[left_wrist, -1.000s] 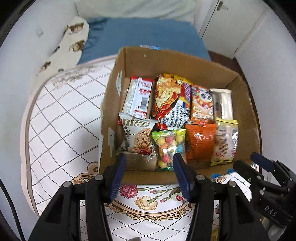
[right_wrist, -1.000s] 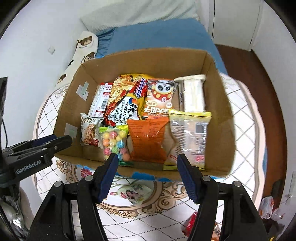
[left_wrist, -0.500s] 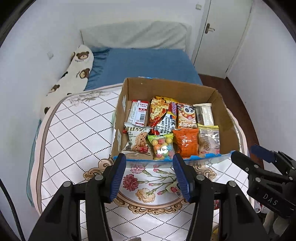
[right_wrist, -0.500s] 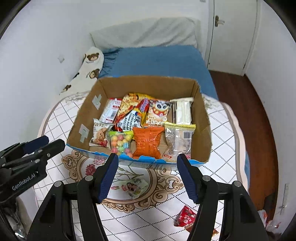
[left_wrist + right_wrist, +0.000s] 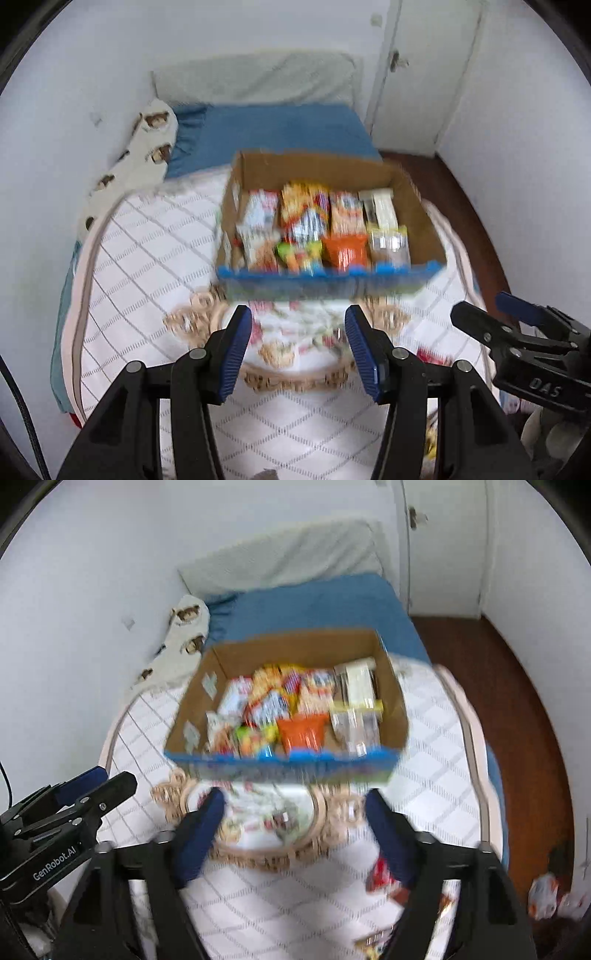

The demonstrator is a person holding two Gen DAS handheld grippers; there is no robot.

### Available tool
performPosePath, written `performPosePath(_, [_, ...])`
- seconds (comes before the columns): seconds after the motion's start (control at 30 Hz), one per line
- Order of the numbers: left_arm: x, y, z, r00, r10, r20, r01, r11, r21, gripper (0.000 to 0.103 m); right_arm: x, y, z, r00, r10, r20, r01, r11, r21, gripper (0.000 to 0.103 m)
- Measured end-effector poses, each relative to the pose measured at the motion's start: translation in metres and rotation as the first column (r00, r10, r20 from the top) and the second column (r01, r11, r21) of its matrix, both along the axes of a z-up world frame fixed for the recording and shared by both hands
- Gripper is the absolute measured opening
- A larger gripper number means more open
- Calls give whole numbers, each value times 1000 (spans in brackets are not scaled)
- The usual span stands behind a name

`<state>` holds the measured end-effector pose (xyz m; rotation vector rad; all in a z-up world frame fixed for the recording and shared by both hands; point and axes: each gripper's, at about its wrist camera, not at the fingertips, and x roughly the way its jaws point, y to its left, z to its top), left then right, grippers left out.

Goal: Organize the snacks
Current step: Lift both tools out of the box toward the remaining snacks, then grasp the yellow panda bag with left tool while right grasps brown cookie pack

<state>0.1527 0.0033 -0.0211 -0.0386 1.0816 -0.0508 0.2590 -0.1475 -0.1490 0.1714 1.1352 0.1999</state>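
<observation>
A cardboard box (image 5: 417,206) with a blue front edge stands on the patterned table, packed with several snack packets, among them an orange packet (image 5: 345,251) and a clear packet (image 5: 389,243). It also shows in the right wrist view (image 5: 391,698). My left gripper (image 5: 299,347) is open and empty, well back from the box. My right gripper (image 5: 295,827) is open and empty, also back from the box. A red snack packet (image 5: 380,877) lies loose on the table near my right gripper's right finger. Both views are blurred.
The round table (image 5: 147,266) has a white quilted cloth with a floral centre. A bed with a blue sheet (image 5: 273,129) and a bear-print pillow (image 5: 147,147) lies behind it. A white door (image 5: 417,74) and brown floor (image 5: 517,701) are to the right.
Both grippers have pulled back and up from the box, which looks smaller and farther now. Both stay open and empty.
</observation>
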Motion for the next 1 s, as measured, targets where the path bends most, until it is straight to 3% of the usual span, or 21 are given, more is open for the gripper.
performPosePath(0.1, [-11, -7, -33, 997, -19, -76, 19, 1000, 3, 84, -19, -21, -31, 995, -37, -94, 38, 999, 16, 90])
performPosePath(0.2, [-20, -19, -64, 986, -46, -163, 45, 999, -6, 84, -45, -52, -61, 978, -112, -174, 113, 994, -5, 90])
performPosePath(0.4, [-46, -60, -119, 936, -136, -324, 109, 989, -100, 84, -101, -124, -112, 904, -299, -306, 300, 953, -45, 90])
performPosePath(0.57, [-67, -107, -160, 852, -217, -477, 109, 964, -245, 84, -124, -159, -128, 881, -353, -316, 346, 935, -78, 90])
performPosePath(0.63, [-73, -133, -180, 799, -249, -547, 101, 953, -286, 84, -127, -168, -126, 884, -357, -303, 347, 934, -87, 89])
performPosePath(0.77, [-75, -180, -217, 699, -272, -662, 12, 930, -368, 84, -121, -183, -115, 914, -320, -248, 306, 947, -92, 78])
performPosePath(0.87, [-71, -210, -243, 630, -253, -734, -84, 918, -388, 84, -108, -195, -116, 941, -253, -226, 237, 967, -97, 76])
performPosePath(0.93, [-65, -229, -255, 612, -230, -757, -92, 930, -356, 84, -99, -202, -122, 949, -215, -231, 197, 975, -101, 76])
performPosePath(1.0, [-60, -243, -262, 636, -182, -750, -86, 949, -303, 83, -91, -210, -128, 954, -173, -247, 156, 984, -84, 76])
